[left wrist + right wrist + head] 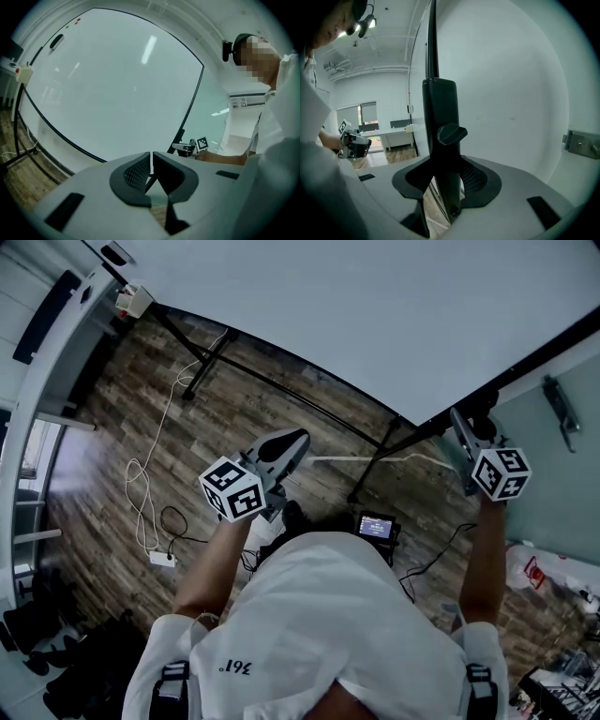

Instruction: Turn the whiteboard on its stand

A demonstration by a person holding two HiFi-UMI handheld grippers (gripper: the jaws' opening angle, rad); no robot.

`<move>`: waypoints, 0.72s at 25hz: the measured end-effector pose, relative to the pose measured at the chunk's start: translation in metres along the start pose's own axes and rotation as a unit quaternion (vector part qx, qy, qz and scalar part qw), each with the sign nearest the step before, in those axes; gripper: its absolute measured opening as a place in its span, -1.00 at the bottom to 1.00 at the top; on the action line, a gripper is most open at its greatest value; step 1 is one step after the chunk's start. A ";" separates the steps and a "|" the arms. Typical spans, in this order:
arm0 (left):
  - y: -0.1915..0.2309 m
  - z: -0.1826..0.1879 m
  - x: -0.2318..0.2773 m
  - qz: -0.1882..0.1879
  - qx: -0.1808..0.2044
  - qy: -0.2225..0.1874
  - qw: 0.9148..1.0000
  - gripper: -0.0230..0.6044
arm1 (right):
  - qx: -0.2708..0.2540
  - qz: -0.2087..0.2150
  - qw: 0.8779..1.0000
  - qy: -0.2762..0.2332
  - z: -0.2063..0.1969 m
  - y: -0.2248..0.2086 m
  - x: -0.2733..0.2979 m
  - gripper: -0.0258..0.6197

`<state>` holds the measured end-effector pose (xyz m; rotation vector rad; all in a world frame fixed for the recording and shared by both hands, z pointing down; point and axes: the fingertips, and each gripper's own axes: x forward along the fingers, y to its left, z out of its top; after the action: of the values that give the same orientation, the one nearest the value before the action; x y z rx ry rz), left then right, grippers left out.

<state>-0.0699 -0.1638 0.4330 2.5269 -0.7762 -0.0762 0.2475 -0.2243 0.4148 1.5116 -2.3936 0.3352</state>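
Whiteboard (375,324) stands on its stand, just ahead of the person. The right gripper (446,180) is clamped on the black post (439,108) at the board's edge. The left gripper (151,171) is closed, empty and off the board. The turn looks begun, and the next move likely calls for a steady sideways swing without slipping.

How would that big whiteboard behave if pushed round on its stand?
Probably stiff: the whiteboard looks like one flat panel. Likely wobbly: wide board, slim black post. It may resist turning if the knob above the right gripper is tight.
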 end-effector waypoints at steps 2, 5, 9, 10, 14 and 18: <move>0.000 -0.001 0.001 0.000 -0.001 0.000 1.000 -0.90 | 0.001 -0.003 1.000 0.001 -0.002 -0.006 -0.007 -0.34; -0.001 -0.001 0.002 0.000 -0.001 0.001 1.000 -0.90 | 0.001 -0.006 1.000 0.001 -0.004 -0.013 -0.017 -0.34; -0.003 -0.003 0.002 0.001 -0.001 0.001 1.000 -0.90 | 0.000 -0.009 1.000 0.002 -0.008 -0.020 -0.027 -0.35; -0.003 -0.003 0.002 0.001 0.000 0.001 1.000 -0.90 | 0.000 -0.010 1.000 0.002 -0.009 -0.022 -0.028 -0.35; -0.003 0.000 0.001 0.004 0.001 0.000 1.000 -0.90 | 0.000 -0.013 1.000 0.004 -0.009 -0.026 -0.036 -0.35; -0.003 -0.003 0.002 0.006 -0.001 0.001 1.000 -0.90 | 0.001 -0.017 1.000 0.008 -0.015 -0.034 -0.046 -0.35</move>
<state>-0.0663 -0.1610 0.4343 2.5207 -0.7895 -0.0702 0.2991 -0.1948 0.4138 1.5429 -2.3544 0.3415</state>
